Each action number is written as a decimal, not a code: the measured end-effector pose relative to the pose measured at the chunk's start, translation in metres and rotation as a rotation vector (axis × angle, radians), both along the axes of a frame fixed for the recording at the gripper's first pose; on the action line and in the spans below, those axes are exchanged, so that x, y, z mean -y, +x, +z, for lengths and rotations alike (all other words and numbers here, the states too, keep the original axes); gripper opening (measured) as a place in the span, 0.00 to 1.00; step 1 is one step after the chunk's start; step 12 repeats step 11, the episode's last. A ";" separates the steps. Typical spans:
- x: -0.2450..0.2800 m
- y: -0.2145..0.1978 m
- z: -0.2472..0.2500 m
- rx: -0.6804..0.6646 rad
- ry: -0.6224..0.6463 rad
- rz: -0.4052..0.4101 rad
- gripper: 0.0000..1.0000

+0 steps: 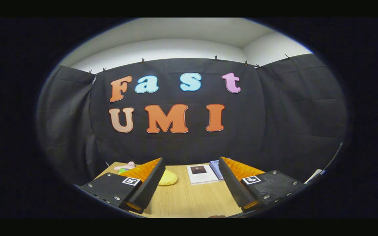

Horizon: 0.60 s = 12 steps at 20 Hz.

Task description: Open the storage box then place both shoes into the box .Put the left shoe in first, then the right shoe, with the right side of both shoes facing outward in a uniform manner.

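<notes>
Hovering over wooden table point(189, 200) | gripper point(189, 178) jaws wide apart, empty | booklet point(201, 173) beyond, print unreadable

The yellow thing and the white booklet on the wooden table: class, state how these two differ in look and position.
The yellow thing looks soft and rounded, while the white booklet is flat, rectangular and carries a dark picture. The yellow thing lies partly hidden behind one finger of the open gripper; the white booklet lies in full view between the fingers, beyond them, with a blue booklet beside it. Both rest on the wooden table.
</notes>
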State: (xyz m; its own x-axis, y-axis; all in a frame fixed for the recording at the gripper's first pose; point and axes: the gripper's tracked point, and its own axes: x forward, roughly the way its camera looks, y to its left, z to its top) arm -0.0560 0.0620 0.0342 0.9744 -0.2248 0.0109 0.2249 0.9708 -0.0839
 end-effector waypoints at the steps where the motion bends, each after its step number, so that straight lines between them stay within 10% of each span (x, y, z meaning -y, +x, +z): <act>1: 0.000 -0.001 0.002 0.006 -0.001 -0.002 0.97; 12: -0.008 0.001 0.005 0.046 0.035 0.004 0.97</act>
